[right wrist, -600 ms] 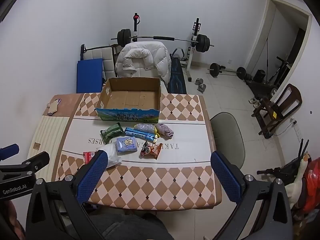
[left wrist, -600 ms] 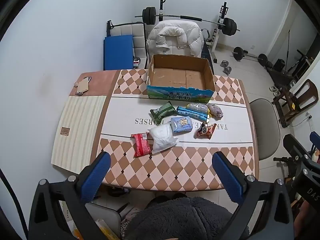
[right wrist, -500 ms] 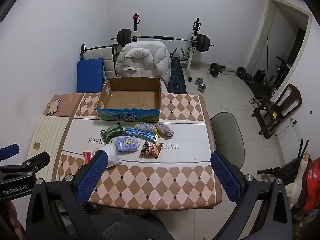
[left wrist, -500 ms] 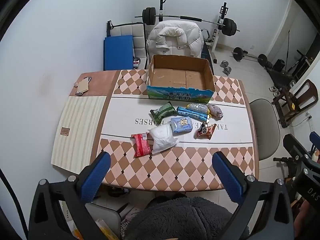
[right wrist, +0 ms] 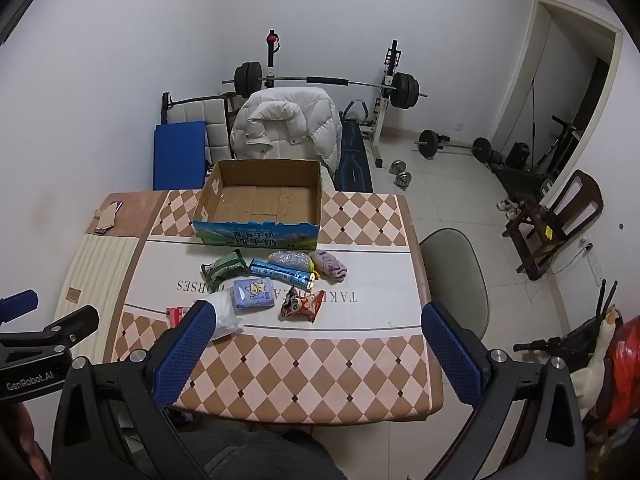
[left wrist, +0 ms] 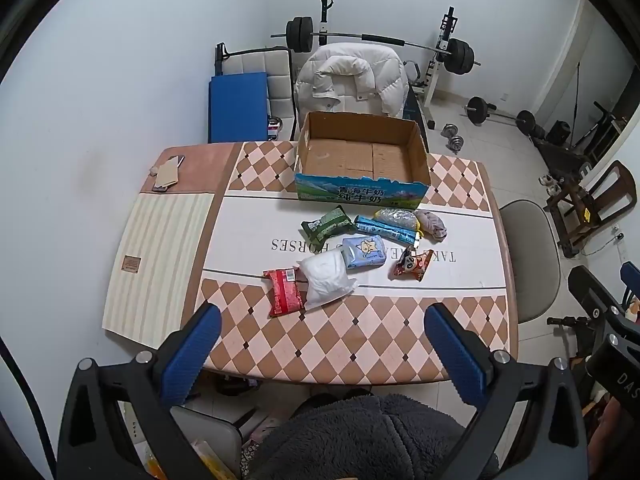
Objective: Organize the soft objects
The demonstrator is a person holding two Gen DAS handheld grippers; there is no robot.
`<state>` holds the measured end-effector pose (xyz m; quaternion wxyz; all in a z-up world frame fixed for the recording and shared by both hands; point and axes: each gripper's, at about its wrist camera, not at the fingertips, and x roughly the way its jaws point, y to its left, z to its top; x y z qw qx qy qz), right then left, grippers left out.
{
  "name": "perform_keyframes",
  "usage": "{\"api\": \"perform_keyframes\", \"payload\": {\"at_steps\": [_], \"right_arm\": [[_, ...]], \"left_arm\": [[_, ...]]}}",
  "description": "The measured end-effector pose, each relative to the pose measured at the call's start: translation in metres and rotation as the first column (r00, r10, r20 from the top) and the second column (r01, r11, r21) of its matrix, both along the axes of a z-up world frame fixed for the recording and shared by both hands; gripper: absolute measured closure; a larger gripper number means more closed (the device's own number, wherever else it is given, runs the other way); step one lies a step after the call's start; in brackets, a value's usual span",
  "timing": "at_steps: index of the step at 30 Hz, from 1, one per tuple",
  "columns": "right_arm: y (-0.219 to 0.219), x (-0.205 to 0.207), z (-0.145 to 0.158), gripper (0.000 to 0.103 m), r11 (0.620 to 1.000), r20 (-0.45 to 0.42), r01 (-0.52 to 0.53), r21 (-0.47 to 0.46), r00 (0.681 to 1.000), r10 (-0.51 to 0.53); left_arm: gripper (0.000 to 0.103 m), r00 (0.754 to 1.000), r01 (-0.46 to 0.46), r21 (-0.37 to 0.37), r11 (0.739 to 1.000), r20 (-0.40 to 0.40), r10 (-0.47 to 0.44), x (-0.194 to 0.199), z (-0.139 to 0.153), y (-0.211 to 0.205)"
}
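- Both your left gripper point(left wrist: 320, 336) and right gripper point(right wrist: 314, 336) hang spread wide with nothing in them, well above the checkered table point(left wrist: 360, 344).
- The soft packets sit bunched just in front of the empty cardboard box point(left wrist: 362, 156); the white plastic pouch point(left wrist: 326, 278) touches the red snack packet point(left wrist: 283, 291), so you could drag both.
- The crinkly orange-red snack bag point(right wrist: 301, 304) could squish or slip if pinched at a corner.

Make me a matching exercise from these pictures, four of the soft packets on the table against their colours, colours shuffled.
Things:
1. packet nearest the table's front edge
2. packet with a star cartoon
3. packet nearest the cardboard box's left corner
4. plain pouch beside packet 1

Colours:
A. green
B. white
C. red
D. light blue

Pairs: 1-C, 2-D, 3-A, 4-B
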<state>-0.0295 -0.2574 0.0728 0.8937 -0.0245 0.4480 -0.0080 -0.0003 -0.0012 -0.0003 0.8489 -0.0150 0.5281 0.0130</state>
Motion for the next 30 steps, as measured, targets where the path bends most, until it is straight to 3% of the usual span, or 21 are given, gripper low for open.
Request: {"api": "perform_keyframes", "payload": {"at_steps": [28, 30], "right_arm": [[-0.007, 0.003, 0.005, 0.0, 1.0, 0.007, -0.006, 0.011, 1.0, 0.006], [-0.007, 0.003, 0.005, 0.0, 1.0, 0.006, -0.006, 0.015, 1.0, 0.006]], "left_arm": [[0.0, 1.0, 0.0, 0.006, 1.0, 0.022, 0.0, 0.007, 0.009, -0.002], [0.0, 1.0, -0.003, 0.003, 1.0, 0.024, 0.003, 0.011, 0.028, -0.001]]}}
